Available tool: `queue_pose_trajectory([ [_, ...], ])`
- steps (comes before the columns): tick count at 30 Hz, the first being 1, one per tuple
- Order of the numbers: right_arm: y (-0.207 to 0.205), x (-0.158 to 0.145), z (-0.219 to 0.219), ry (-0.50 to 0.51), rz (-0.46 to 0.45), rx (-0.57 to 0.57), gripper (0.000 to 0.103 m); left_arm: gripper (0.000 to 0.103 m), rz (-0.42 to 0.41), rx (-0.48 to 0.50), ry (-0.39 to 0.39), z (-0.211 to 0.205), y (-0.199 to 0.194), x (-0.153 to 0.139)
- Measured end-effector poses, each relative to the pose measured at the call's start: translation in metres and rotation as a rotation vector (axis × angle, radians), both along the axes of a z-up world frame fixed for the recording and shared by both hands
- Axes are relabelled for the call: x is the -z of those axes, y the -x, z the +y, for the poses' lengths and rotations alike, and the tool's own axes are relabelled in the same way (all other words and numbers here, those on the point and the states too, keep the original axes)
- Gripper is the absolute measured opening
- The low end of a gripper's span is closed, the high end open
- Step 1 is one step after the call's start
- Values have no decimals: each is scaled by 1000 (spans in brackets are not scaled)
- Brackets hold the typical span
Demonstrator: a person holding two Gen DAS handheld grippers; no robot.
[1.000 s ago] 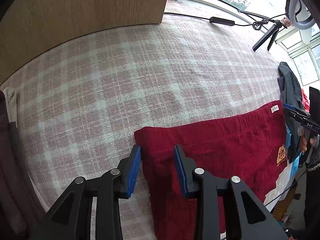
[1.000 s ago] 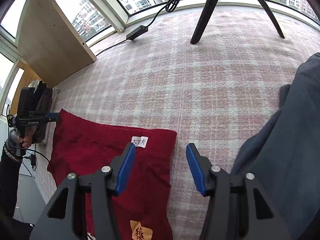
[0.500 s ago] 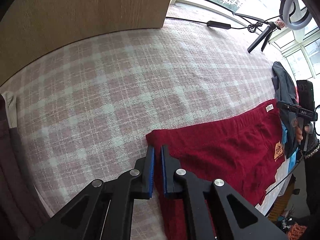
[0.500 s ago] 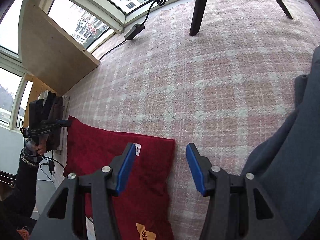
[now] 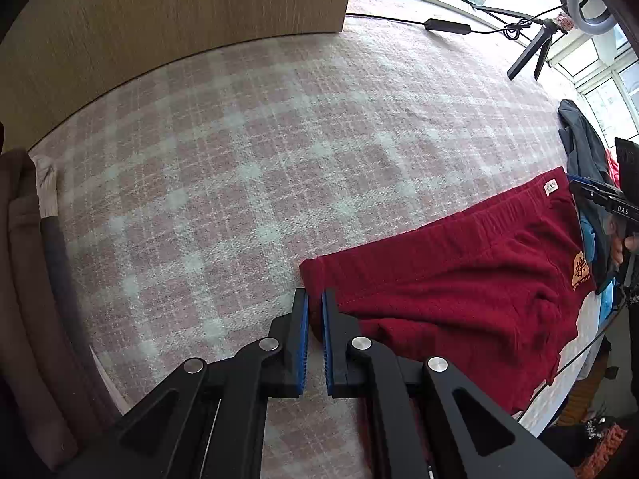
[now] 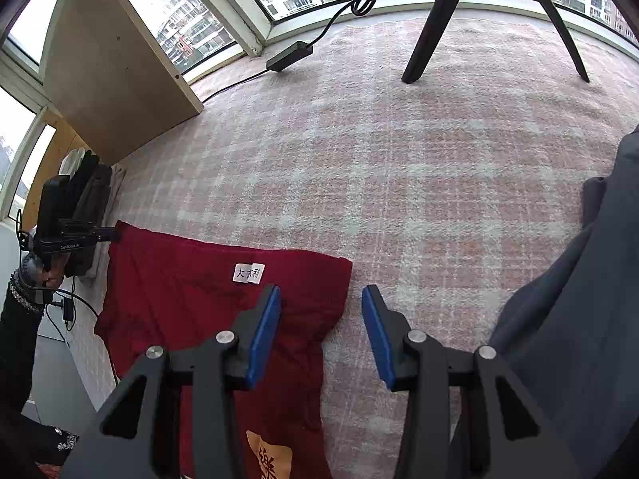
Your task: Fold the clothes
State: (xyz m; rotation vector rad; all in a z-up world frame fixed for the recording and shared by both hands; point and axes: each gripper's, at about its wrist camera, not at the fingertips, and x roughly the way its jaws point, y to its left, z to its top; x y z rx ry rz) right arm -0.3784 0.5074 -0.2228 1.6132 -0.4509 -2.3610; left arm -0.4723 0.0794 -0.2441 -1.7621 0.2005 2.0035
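A dark red garment (image 5: 459, 291) lies flat on the pink plaid cloth, with a white label (image 6: 248, 273) and an orange patch (image 5: 581, 273). My left gripper (image 5: 314, 299) is shut on the garment's left corner edge. It also shows in the right wrist view (image 6: 76, 235) at that far corner. My right gripper (image 6: 321, 299) is open, its fingers straddling the garment's right corner (image 6: 339, 267), left finger over the cloth, right finger over the plaid. In the left wrist view the right gripper (image 5: 599, 195) is at the far right edge.
A grey garment (image 6: 579, 299) lies to the right. A tripod (image 6: 479, 20) and a cable with power brick (image 6: 289, 56) stand at the back by the window. A wooden panel (image 5: 159, 20) stands at the left. Folded dark clothes (image 5: 24, 279) lie stacked at the left edge.
My left gripper has closed from open onto the garment's left corner. My right gripper stayed open and shifted slightly over the right corner.
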Motion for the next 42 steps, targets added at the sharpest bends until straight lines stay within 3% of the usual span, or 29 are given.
queue_pose_trajectory([
  [4,0,2,-13,-39,18,-41,37,6,3,-1,5,1,0,1],
  [9,-9,-16,15,108,65,53,38,6,7,-2,5,5,-2,2],
  [15,1,2,9,38,-8,21,38,6,10,1,9,8,-3,3],
  [17,3,3,2,18,19,1,38,6,7,0,11,7,-3,4],
  [19,6,5,-4,25,21,-18,32,6,10,3,15,8,-4,5],
  [21,9,8,-10,33,23,-37,13,6,23,0,7,7,-7,3],
  [22,9,7,-9,46,27,-28,8,6,30,-4,0,6,-8,1],
  [25,-2,-9,-7,52,81,-16,6,5,54,-15,-25,2,-13,-6],
  [31,-65,-96,-4,75,277,9,6,5,174,-57,-166,-19,-43,-71],
  [36,-132,-184,-10,85,489,22,6,5,386,-47,-257,-16,-100,-156],
  [38,-155,-205,-14,31,540,33,6,5,478,-37,-288,-20,-128,-190],
  [42,-201,-228,-21,14,545,29,6,5,507,-52,-349,-44,-175,-232],
])
